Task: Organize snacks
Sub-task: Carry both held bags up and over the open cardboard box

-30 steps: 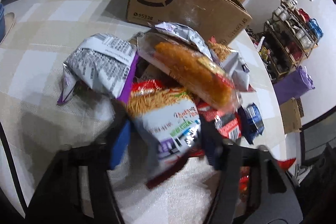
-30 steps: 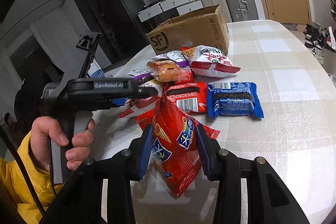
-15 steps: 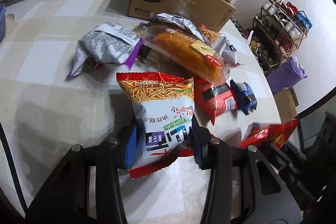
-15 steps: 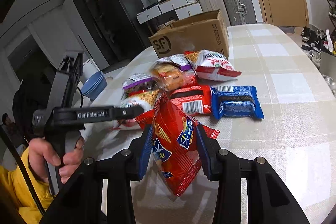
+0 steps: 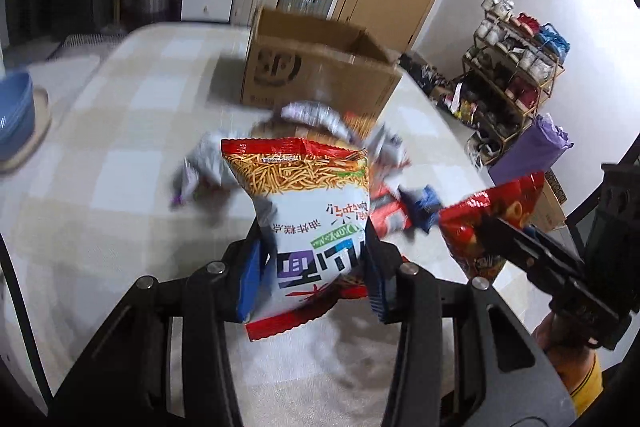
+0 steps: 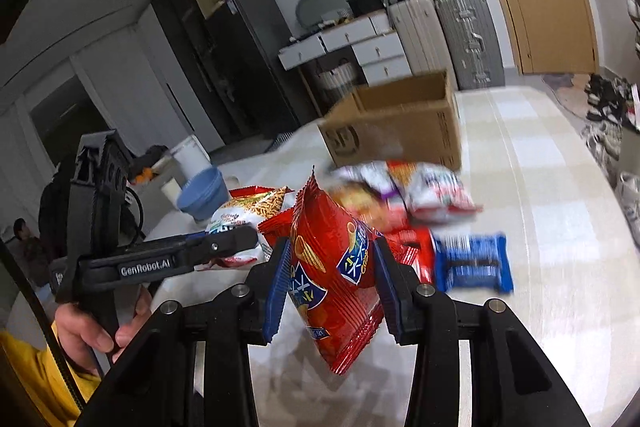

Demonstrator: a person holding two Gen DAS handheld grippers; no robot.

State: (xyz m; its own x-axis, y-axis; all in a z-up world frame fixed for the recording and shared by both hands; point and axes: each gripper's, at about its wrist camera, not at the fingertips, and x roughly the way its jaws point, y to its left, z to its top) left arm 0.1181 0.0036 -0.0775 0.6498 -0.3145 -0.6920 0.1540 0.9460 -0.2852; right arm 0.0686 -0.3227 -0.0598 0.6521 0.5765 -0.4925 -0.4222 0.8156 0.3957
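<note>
Between left claw [image 5: 312,267] pads, white-and-red noodle-snack bag [image 5: 308,211], upside-down print

My two wrist cameras look along their fingers, close above the table [image 5: 100,187], both facing the box [image 5: 320,75] [image 6: 400,119] and pile [image 6: 400,195].

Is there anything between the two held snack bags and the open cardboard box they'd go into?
Only the pile of loose snack packets on the table, in front of the cardboard box. Both the noodle-stick bag and the red chip bag are held above the table, so nothing visible blocks a path over the pile.
</note>
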